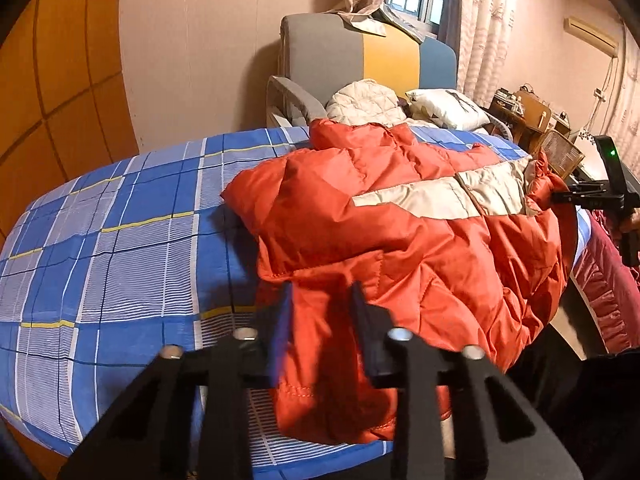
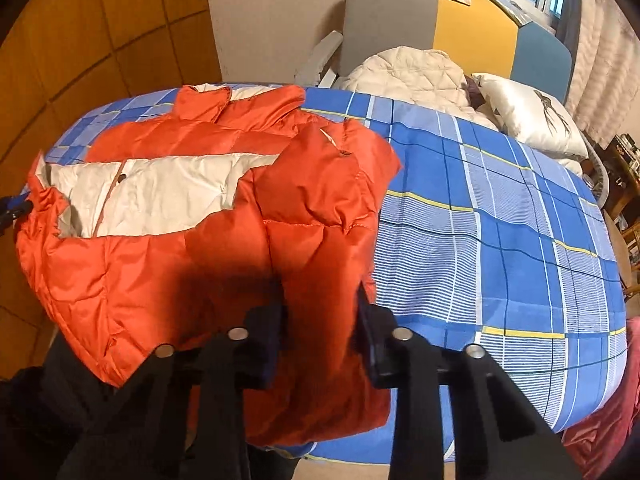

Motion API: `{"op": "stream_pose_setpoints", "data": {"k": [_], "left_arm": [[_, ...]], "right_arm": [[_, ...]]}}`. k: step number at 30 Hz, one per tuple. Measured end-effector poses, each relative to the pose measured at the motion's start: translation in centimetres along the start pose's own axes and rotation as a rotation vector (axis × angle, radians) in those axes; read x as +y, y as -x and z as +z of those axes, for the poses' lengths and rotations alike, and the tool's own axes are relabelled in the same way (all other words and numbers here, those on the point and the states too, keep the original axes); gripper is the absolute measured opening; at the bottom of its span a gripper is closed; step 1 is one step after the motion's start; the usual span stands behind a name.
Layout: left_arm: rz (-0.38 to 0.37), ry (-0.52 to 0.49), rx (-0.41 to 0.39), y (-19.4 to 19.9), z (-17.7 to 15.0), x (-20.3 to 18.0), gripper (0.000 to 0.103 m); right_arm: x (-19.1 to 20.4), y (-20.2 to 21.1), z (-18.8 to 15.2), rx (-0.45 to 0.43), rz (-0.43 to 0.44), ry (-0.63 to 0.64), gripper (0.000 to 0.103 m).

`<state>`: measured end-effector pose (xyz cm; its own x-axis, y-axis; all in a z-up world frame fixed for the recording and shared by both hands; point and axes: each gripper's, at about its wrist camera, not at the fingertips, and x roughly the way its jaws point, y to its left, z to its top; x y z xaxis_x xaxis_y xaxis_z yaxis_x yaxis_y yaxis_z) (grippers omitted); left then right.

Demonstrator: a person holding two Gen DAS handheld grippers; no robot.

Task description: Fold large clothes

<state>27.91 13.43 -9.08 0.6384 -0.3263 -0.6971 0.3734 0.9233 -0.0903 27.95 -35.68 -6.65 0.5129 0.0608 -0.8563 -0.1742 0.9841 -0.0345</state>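
An orange puffer jacket [image 1: 400, 220] with a cream chest band lies on the blue checked bed [image 1: 120, 220]. It also shows in the right wrist view [image 2: 180, 220], sleeves folded over its front. My left gripper [image 1: 322, 300] has its jaws apart around a fold of the jacket's near edge. My right gripper [image 2: 320, 300] likewise straddles an orange sleeve fold [image 2: 320, 240] with jaws apart. The right gripper also shows at the far right of the left wrist view [image 1: 580, 194], at the jacket's edge.
A grey, yellow and blue armchair [image 1: 360, 52] stands behind the bed, holding a cream quilted garment [image 2: 408, 76] and a white pillow [image 2: 532, 116]. A wooden wall [image 1: 52, 80] is at left. Cluttered shelves [image 1: 528, 116] stand at right. A red bed skirt [image 1: 608, 288] hangs below.
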Motion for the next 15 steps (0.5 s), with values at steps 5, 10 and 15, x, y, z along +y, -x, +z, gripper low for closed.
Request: {"op": "stream_pose_setpoints", "data": {"k": [5, 10, 15], "left_arm": [[0.003, 0.035, -0.043, 1.3, -0.1, 0.6, 0.001], [-0.005, 0.055, -0.078, 3.0, -0.3, 1.0, 0.001], [-0.039, 0.122, -0.137, 5.1, 0.5, 2.2, 0.000]], "right_arm": [[0.5, 1.8, 0.1, -0.021, 0.007, 0.013, 0.018], [0.5, 4.0, 0.6, -0.054, 0.021, 0.011, 0.015], [0.5, 6.2, 1.3, -0.098, 0.046, 0.000, 0.013]]}}
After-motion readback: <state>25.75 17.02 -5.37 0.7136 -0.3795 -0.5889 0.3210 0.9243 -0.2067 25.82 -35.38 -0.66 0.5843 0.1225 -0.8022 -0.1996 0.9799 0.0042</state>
